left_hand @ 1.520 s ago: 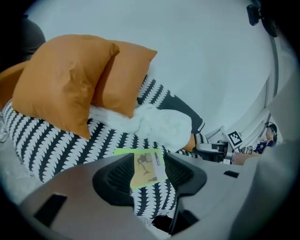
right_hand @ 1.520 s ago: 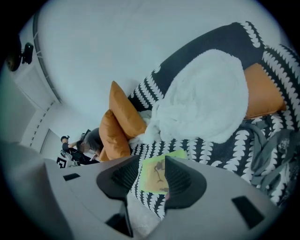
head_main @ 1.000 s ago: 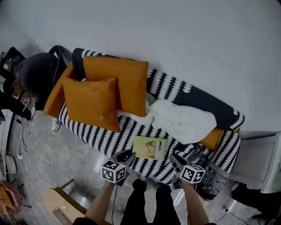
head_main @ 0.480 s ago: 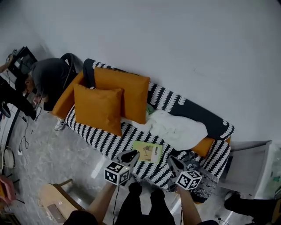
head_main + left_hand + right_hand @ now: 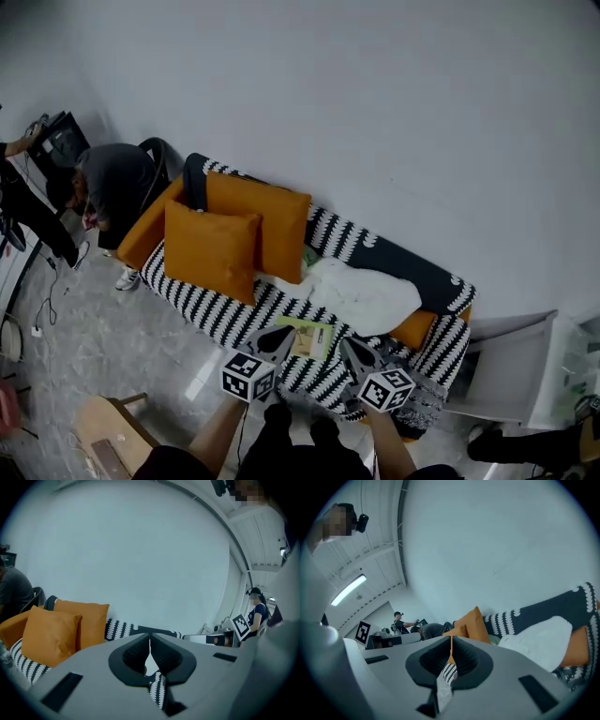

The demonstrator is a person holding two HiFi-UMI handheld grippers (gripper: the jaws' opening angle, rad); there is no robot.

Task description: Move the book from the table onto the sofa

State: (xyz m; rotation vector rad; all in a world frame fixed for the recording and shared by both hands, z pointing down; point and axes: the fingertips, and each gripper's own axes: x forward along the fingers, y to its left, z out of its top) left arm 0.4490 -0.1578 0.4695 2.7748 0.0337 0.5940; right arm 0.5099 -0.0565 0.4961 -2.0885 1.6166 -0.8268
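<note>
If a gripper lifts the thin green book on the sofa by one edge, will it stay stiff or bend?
The thin green book looks flat and slim, so it would probably sag when held by one edge. It seems light for its size. On the soft black-and-white striped sofa it may sink rather than slide when pushed.

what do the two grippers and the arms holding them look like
The left gripper and right gripper match: each carries a white cube with black square markers. Their own views show a smooth grey body with dark rectangular slots and black jaws. The left forearm and right forearm are unsleeved; black trousers show below.
</note>
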